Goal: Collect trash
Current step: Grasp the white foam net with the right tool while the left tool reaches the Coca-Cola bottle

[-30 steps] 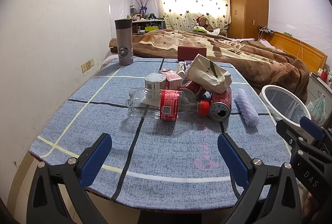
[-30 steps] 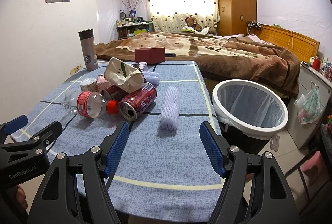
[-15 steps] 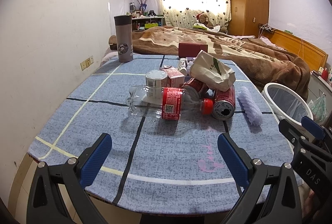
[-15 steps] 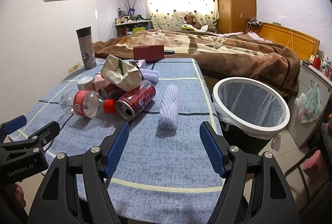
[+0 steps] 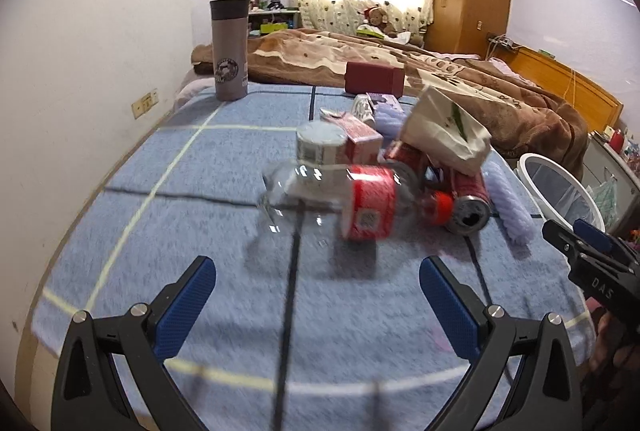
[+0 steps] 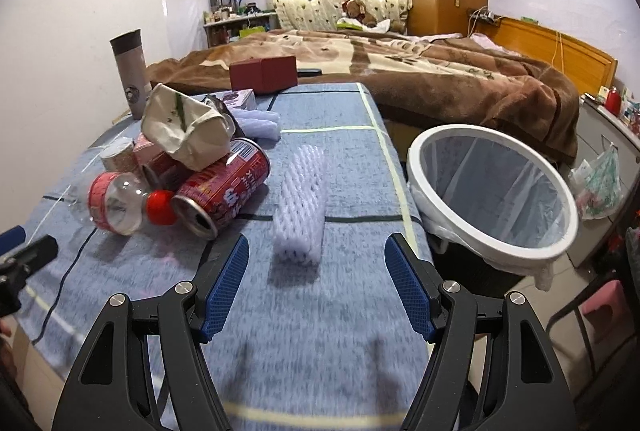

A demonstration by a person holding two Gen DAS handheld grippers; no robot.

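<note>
A heap of trash lies mid-table: a clear plastic bottle (image 5: pixel 336 199) with a red label and cap, a red drink can (image 6: pixel 224 191), a crumpled paper bag (image 6: pixel 184 135), a small pink carton (image 5: pixel 356 143) and a round tub (image 5: pixel 320 147). A white foam net sleeve (image 6: pixel 300 207) lies apart, to the right of the heap. My left gripper (image 5: pixel 316 295) is open, just short of the bottle. My right gripper (image 6: pixel 316 283) is open, just short of the foam sleeve. A white-rimmed bin (image 6: pixel 492 191) with a clear liner stands off the table's right edge.
A grey tumbler (image 5: pixel 229 51) stands at the table's far left corner and a dark red box (image 5: pixel 374 77) at the far edge. A bed with a brown blanket (image 6: pixel 400 71) lies beyond. The wall runs along the left. A pink stool (image 6: pixel 600 307) sits low at right.
Both grippers have moved forward over the table toward the trash; the bottle and the foam sleeve now look larger and closer. Both stay open. Nothing on the table has shifted.
</note>
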